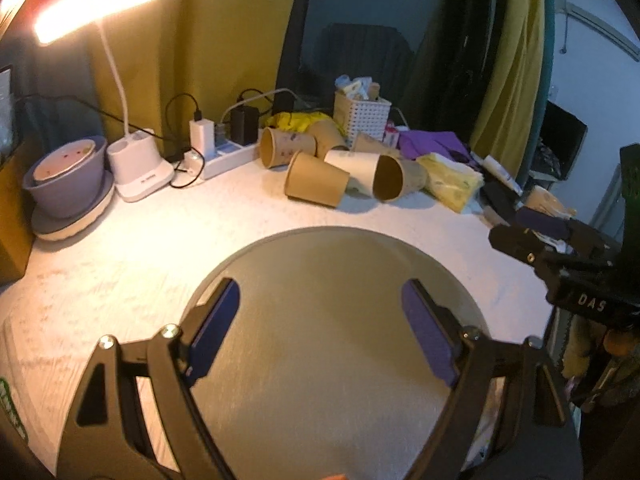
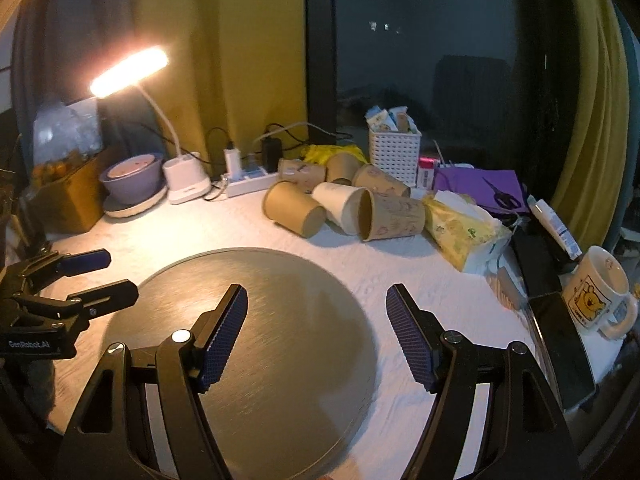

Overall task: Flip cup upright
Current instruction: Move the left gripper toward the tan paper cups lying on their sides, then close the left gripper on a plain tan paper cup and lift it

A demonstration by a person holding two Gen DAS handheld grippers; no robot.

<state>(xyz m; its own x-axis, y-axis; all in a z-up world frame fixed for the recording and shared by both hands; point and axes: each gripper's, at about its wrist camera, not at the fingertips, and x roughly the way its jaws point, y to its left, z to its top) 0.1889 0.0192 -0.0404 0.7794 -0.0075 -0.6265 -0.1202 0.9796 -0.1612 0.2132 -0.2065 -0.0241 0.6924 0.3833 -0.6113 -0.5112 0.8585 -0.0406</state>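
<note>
Several paper cups lie on their sides in a heap at the back of the white table: a brown cup [image 1: 316,179] [image 2: 294,209], a white cup [image 1: 352,168] [image 2: 340,202] and a printed brown cup [image 1: 394,178] [image 2: 394,216] in front, others behind. A round grey disc [image 1: 332,320] [image 2: 248,328] lies in front of them. My left gripper [image 1: 320,328] is open and empty above the disc; it also shows in the right wrist view [image 2: 102,276]. My right gripper [image 2: 316,332] is open and empty over the disc's right edge, and shows in the left wrist view [image 1: 520,232].
A lit desk lamp [image 1: 138,160] [image 2: 186,178], a purple bowl [image 1: 66,176] [image 2: 130,178], a power strip [image 1: 224,152], a white basket [image 1: 360,116] [image 2: 394,148] and a yellow tissue pack [image 2: 460,228] ring the back. A Pooh mug [image 2: 596,292] stands at the right.
</note>
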